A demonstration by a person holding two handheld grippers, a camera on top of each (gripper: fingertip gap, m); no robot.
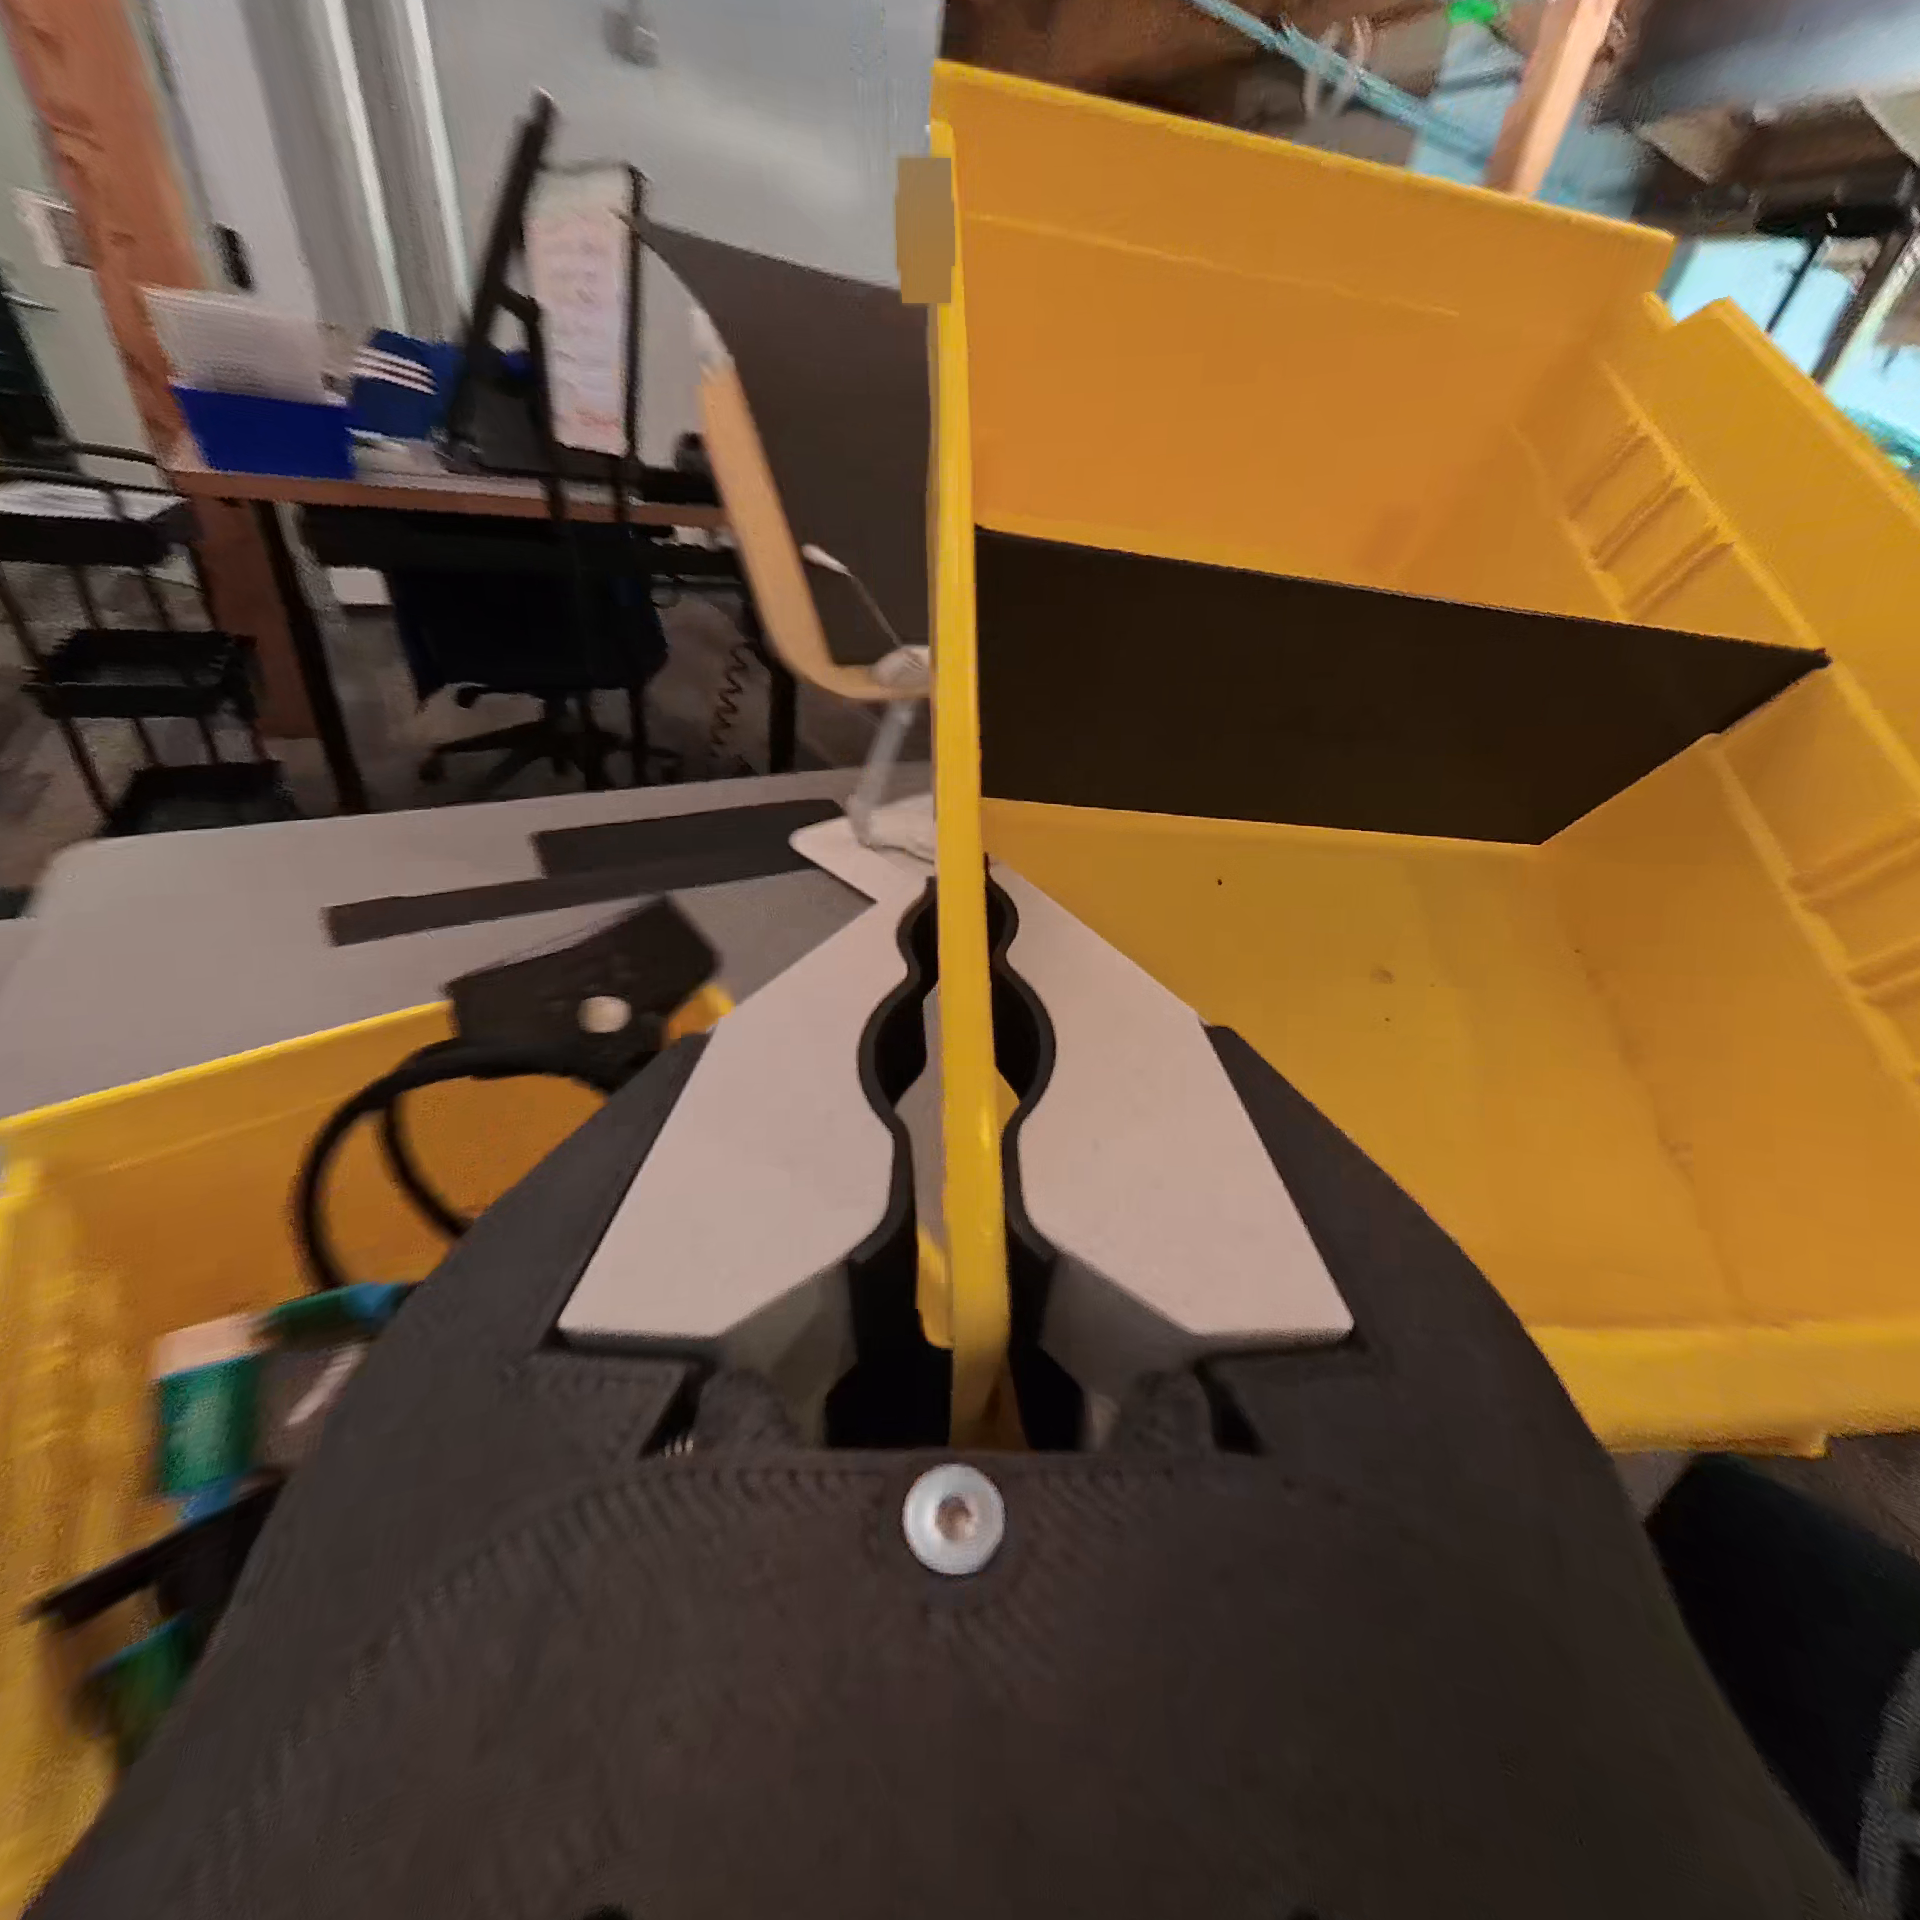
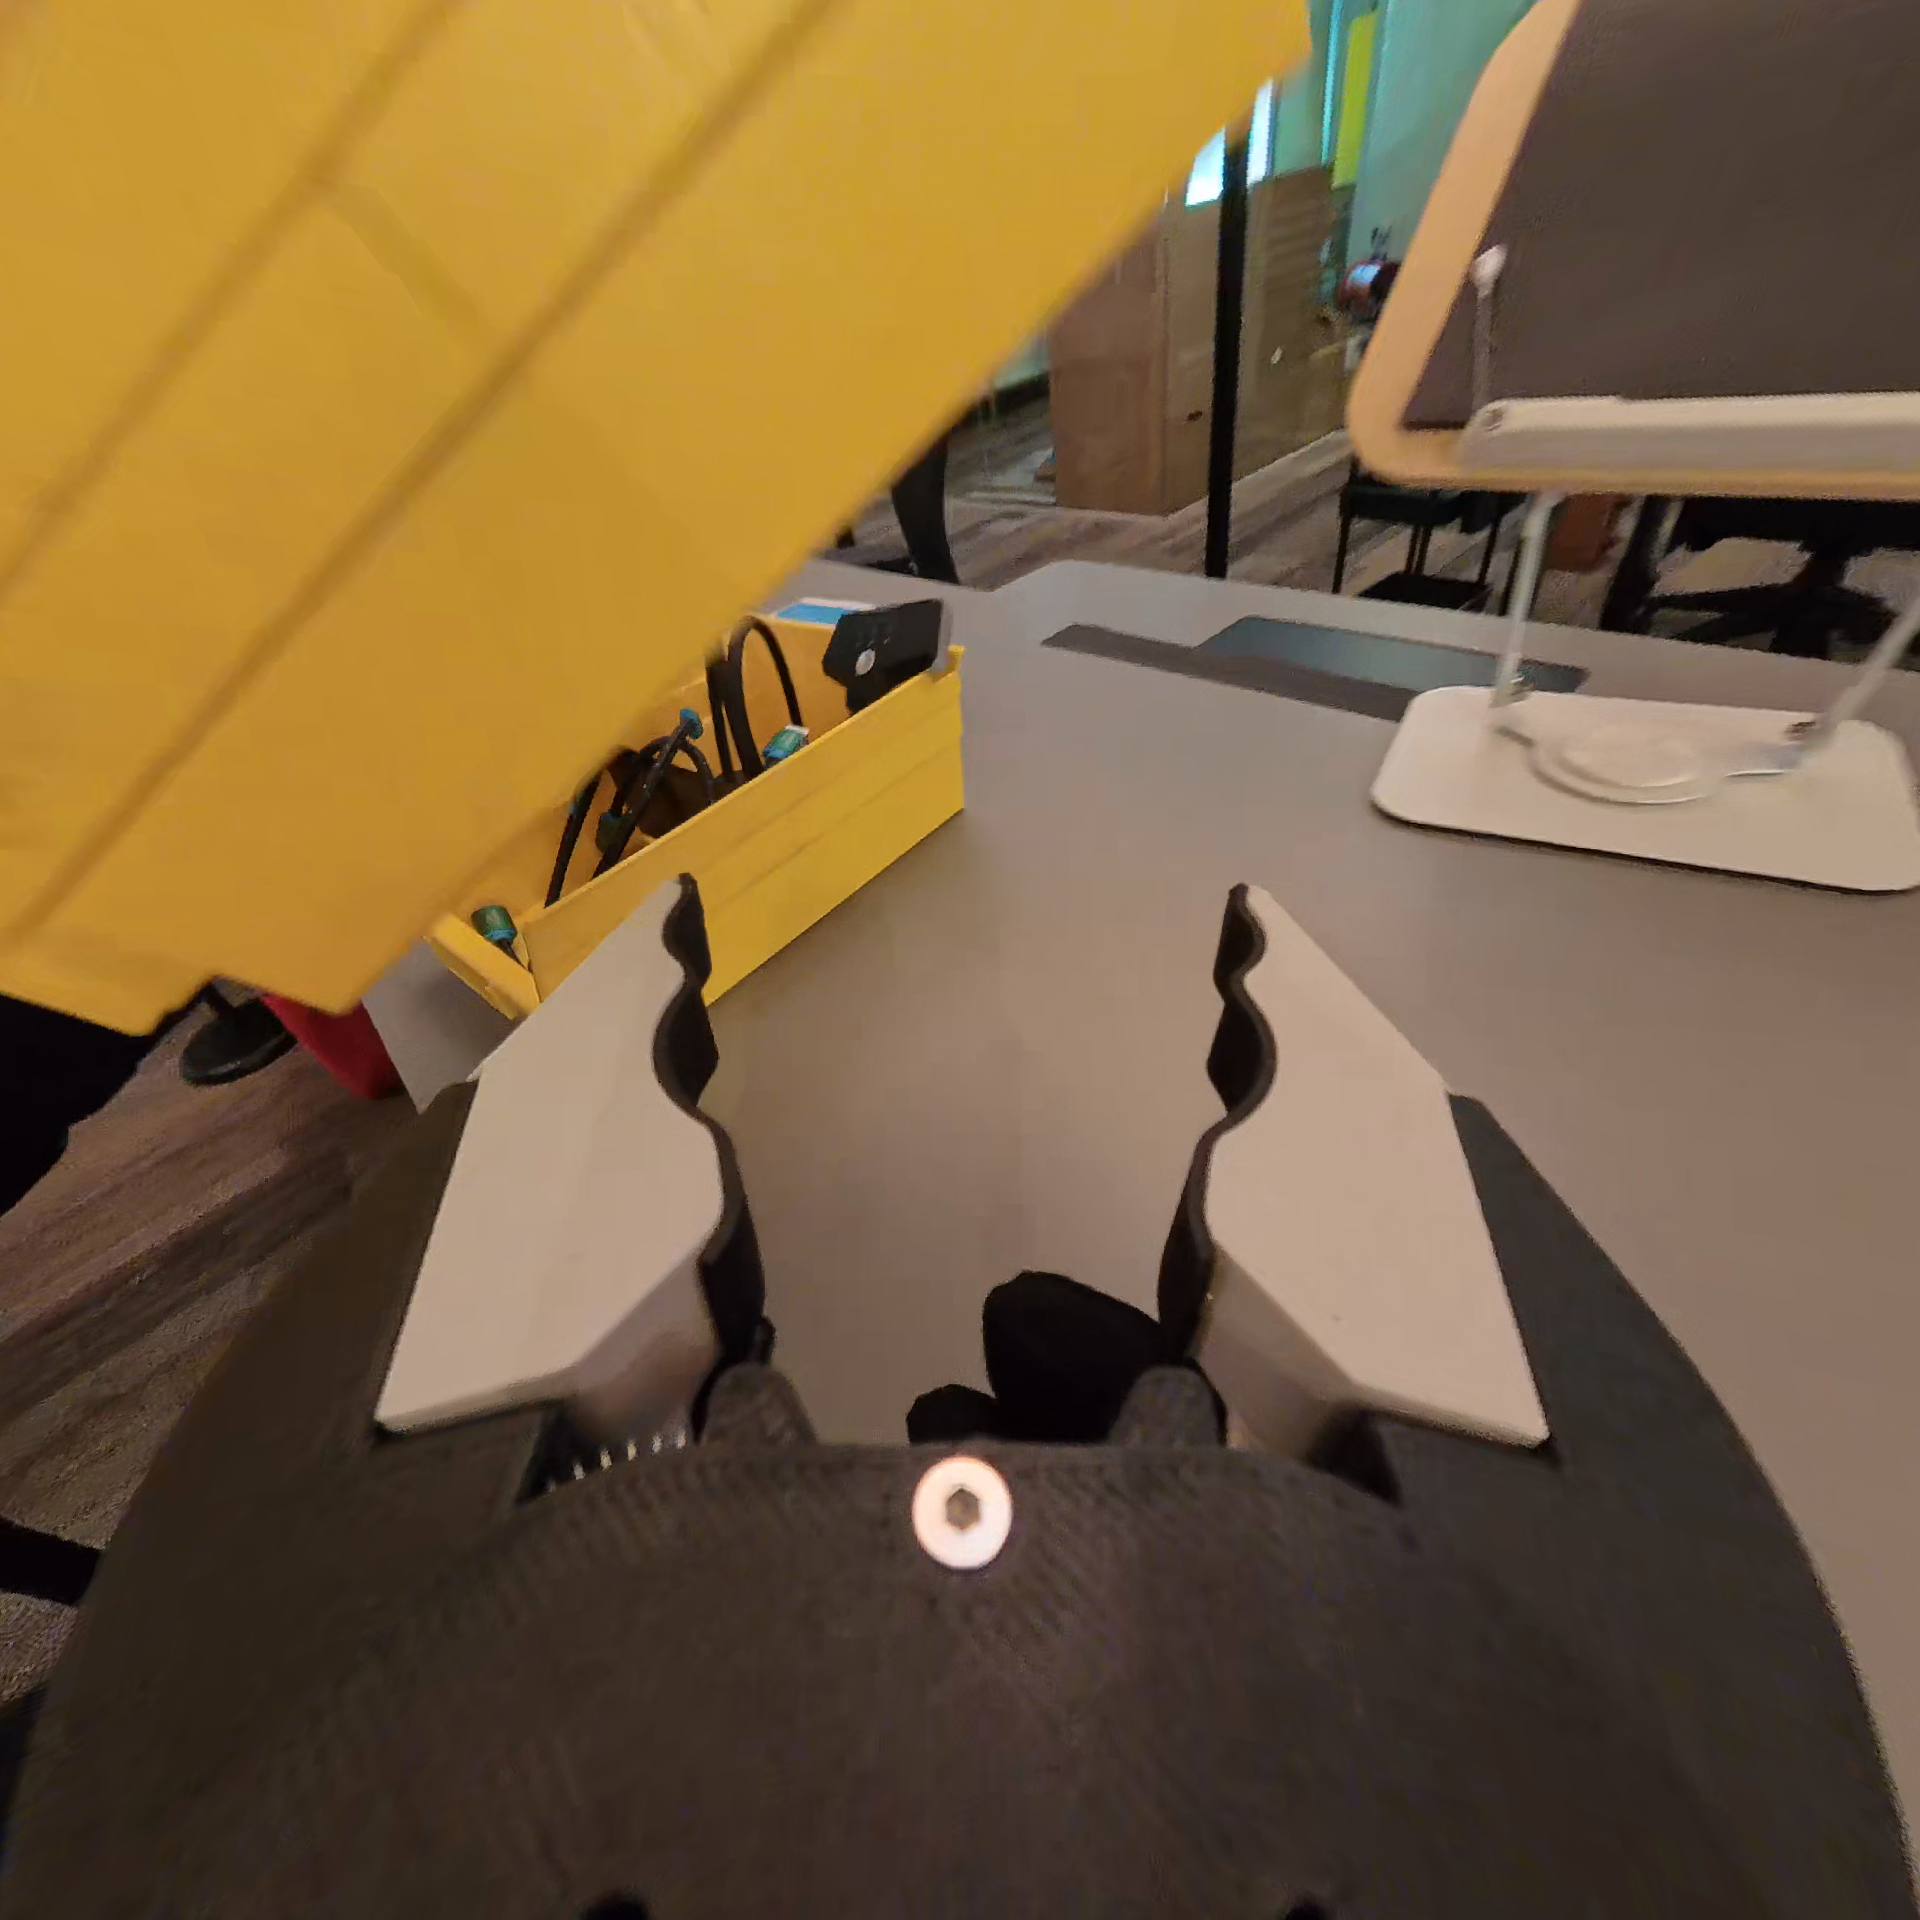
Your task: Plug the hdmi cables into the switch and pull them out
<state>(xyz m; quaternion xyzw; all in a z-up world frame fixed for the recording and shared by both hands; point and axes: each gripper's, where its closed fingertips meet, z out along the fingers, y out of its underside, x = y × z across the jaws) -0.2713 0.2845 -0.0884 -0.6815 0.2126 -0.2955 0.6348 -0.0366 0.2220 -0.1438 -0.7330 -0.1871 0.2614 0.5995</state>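
My left gripper [image 1: 961, 904] is shut on the side wall of an empty yellow bin [image 1: 1299, 1091] with a black divider [image 1: 1299, 696], holding it lifted and tilted. Its underside fills the upper left of the right wrist view [image 2: 416, 416]. A second yellow bin [image 2: 790, 821] sits on the grey table [image 2: 1195, 987] and holds black HDMI cables [image 2: 665, 769] with teal ends and a black switch [image 2: 888, 639]. It also shows in the left wrist view [image 1: 187, 1174], with cables [image 1: 384, 1153] and the switch [image 1: 592, 987]. My right gripper [image 2: 961, 904] is open and empty above the table.
A white lamp base [image 2: 1652, 790] with a tan shade [image 2: 1662, 239] stands at the table's right. Black strips [image 1: 603, 873] lie flat on the table's far side. Desks, chairs and a black cart stand on the floor beyond. The left gripper's tips are roughly 25 cm from the right gripper's.
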